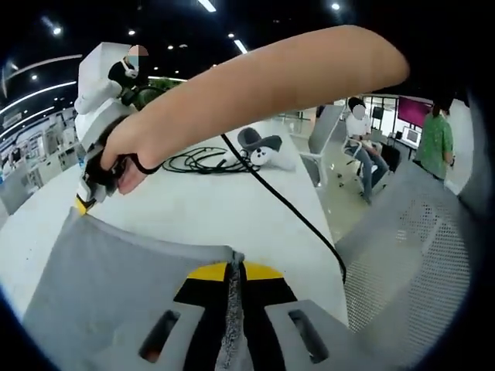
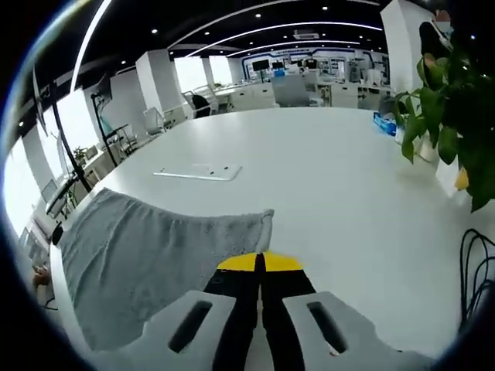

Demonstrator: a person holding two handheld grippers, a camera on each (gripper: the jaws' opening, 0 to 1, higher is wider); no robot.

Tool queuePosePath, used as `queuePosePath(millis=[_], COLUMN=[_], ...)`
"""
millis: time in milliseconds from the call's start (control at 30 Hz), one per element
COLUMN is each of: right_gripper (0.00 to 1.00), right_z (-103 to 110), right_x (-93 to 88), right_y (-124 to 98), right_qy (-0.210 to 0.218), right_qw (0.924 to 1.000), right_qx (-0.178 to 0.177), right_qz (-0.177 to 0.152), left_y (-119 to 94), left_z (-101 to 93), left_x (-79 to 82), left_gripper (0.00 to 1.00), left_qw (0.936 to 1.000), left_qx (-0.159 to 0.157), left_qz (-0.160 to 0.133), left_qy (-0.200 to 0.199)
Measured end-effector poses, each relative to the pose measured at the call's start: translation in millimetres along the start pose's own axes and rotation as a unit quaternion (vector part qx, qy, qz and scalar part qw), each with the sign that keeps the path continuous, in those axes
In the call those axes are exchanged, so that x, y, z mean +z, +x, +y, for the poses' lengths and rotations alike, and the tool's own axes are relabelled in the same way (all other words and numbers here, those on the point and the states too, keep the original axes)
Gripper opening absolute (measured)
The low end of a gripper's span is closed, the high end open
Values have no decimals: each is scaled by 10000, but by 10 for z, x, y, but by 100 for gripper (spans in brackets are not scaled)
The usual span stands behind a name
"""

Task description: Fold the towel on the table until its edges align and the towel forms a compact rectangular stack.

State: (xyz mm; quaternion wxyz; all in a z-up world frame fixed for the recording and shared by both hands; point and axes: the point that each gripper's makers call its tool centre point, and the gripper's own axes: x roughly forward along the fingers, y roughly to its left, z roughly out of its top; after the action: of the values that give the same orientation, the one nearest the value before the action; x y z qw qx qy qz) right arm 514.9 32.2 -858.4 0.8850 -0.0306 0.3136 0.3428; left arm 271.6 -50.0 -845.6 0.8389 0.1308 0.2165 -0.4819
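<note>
The grey towel [image 1: 116, 286] spreads from my left gripper [image 1: 236, 267] toward the lower left. The left jaws are shut, with a towel edge pinched between their yellow tips. A hand holds my right gripper [image 1: 85, 199] at the upper left, and that gripper pinches the towel's other corner. The towel's top edge runs taut between the two grippers. In the right gripper view, my right gripper [image 2: 259, 261] is shut on the corner of the towel [image 2: 147, 247], which stretches left above the white table [image 2: 332, 170].
A coiled black cable [image 1: 197, 161] and a grey and white soft toy [image 1: 263, 148] lie further along the table [image 1: 193, 209]. A flat white sheet [image 2: 197, 171] lies beyond the towel. A potted plant [image 2: 448, 100] stands at the right. Mesh chairs [image 1: 418, 255] and seated people [image 1: 360, 143] are beside the table.
</note>
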Motion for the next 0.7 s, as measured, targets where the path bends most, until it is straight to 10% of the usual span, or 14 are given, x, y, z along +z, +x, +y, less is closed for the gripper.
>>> queuePosePath(millis=[700], right_gripper=[0], right_z=[-221], right_x=[355], right_y=[-522], right_qy=[1], right_qw=[9990], right_qx=[-184], right_qz=[-408], left_y=[-51], left_z=[-154], left_x=[640], left_gripper=[5], left_qw=[9986], left_qx=[131], left_qz=[-466], left_qy=[201])
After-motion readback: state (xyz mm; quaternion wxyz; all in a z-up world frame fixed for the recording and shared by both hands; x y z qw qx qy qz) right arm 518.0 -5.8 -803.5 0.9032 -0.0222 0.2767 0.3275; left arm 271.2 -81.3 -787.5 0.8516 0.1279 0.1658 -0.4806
